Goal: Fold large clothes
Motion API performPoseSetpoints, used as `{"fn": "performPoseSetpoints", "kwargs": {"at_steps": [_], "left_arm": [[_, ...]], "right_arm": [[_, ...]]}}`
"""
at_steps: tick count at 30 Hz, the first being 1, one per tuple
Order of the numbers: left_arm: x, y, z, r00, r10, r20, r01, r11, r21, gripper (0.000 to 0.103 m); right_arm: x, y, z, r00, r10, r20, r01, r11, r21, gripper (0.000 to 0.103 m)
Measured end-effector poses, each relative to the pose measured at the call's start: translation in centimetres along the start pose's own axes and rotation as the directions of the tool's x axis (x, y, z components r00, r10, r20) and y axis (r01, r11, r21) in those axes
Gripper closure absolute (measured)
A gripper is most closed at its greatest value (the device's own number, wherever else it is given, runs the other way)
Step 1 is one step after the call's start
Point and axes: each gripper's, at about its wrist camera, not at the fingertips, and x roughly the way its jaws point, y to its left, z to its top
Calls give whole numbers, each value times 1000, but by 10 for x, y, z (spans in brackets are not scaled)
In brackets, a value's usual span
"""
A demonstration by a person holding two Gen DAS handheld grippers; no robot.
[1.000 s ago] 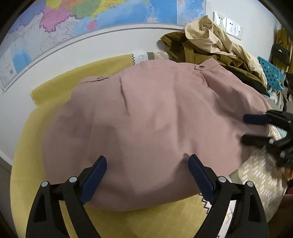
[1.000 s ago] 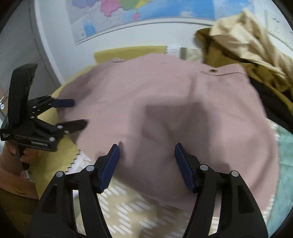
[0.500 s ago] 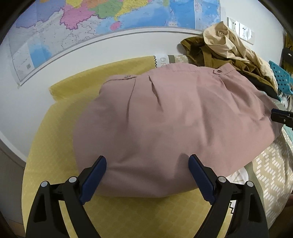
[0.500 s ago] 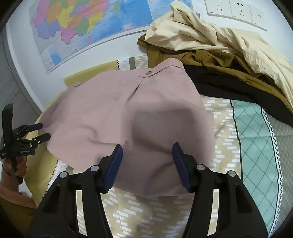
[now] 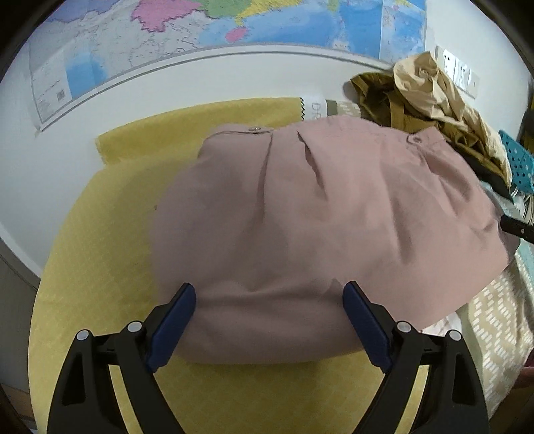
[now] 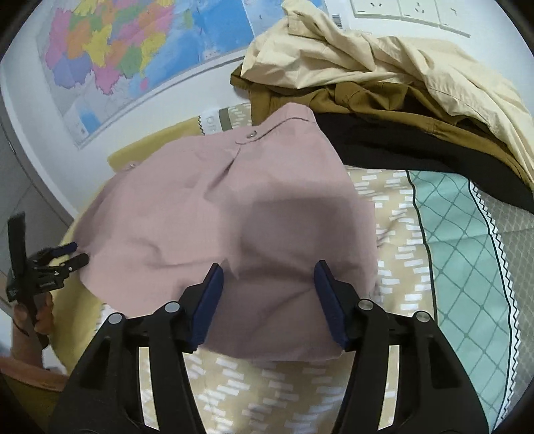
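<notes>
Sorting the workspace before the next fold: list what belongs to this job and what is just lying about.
Job:
pink garment
left tool
right tool

Lying about:
beige garment
olive garment
black garment
wall map
wall sockets

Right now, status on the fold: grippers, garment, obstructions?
Left gripper and right gripper open, holding nothing. Pink garment flat on bedding. Clothes pile touches its far corner.

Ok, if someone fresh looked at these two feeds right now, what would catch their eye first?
The pink garment, spread flat over the yellow cloth, fills the middle of both views. The left gripper and right gripper sit at its near edge with jaws open and nothing held. Behind it, a heap of beige and olive clothes lies against the wall below the map.
</notes>
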Motion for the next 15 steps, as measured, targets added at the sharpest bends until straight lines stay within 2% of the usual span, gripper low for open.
{"fn": "performPoseSetpoints", "kwargs": {"at_steps": [2, 6, 11, 13, 15], "left_arm": [[-12, 8, -3, 1000, -12, 18, 12, 1000, -25, 16], [-32, 31, -11, 999, -41, 25, 43, 994, -101, 16], [-41, 50, -30, 997, -77, -32, 70, 982, -174, 16], [-39, 52, -38, 990, -130, -60, 116, 972, -204, 16], [-32, 50, -45, 971, -221, -89, 194, 950, -245, 16]], "right_arm": [[-12, -7, -1, 997, 82, 9, -82, 995, 53, 42], [-32, -22, -5, 990, 139, 23, -141, 982, 125, 37], [-51, -42, -22, 990, 136, 23, -138, 966, 220, 28], [-54, -51, -30, 989, 148, 17, -147, 951, 273, 27], [-52, -62, -38, 985, 174, 2, -165, 928, 334, 26]]}}
